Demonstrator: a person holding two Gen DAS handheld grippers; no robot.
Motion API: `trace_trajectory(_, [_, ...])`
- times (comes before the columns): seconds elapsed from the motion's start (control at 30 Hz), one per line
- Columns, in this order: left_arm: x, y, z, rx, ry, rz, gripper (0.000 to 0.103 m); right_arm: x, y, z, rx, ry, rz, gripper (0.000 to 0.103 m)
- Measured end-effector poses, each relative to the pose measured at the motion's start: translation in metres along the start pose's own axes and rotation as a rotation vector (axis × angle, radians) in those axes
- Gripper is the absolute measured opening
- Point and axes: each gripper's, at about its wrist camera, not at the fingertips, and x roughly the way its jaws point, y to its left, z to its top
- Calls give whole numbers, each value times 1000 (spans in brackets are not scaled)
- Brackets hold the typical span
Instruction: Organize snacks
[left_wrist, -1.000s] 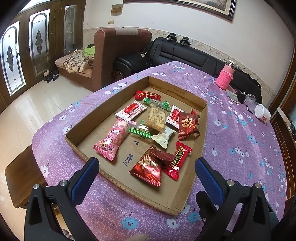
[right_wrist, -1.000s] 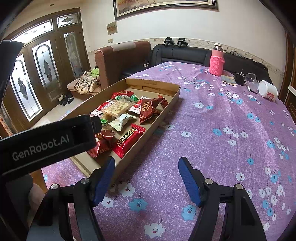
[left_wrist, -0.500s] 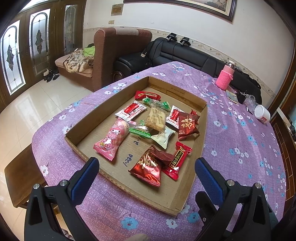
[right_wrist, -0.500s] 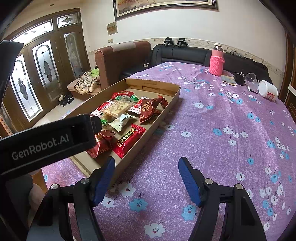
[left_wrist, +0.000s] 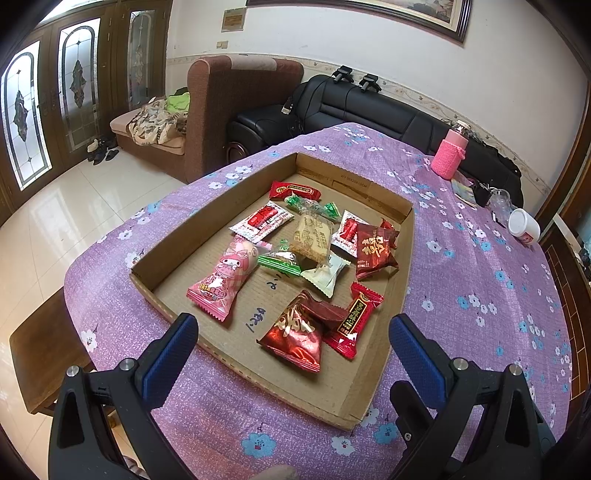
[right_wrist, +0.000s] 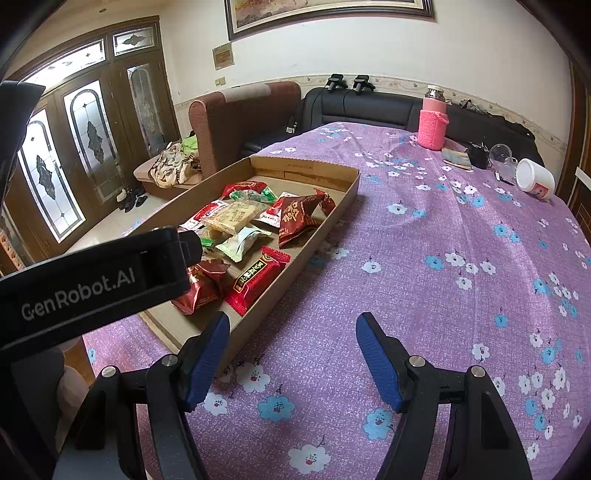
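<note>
Both tools hang spread and empty: the left tool over the cardboard tray's near edge, the right tool above the counter beside it. Snacks lie jumbled in the tray toward 12 o'clock. Whether sorting is beginning or ending cannot be judged.

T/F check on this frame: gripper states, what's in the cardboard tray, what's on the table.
1. Both hand-held grippers, left and right, are open and hold nothing. True.
2. The pink snack packet lies outside the cardboard tray. False: it lies inside.
3. The pink-sleeved bottle stands upright on the tablecloth. True.
4. The white jar stands upright. False: it lies on its side.
</note>
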Motion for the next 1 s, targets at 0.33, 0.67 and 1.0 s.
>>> trace_trajectory(0.33, [0, 0, 0, -1, -1, 2, 103, 1, -1, 1, 3, 2, 1, 75])
trace_trajectory(0.67, [-1, 0, -1, 2, 1, 1, 103, -2, -6, 1, 22, -6, -16, 75])
trace_trajectory(1.0, [-3, 0, -4, 3, -3, 3, 103, -8, -10, 0, 39, -17, -21, 76])
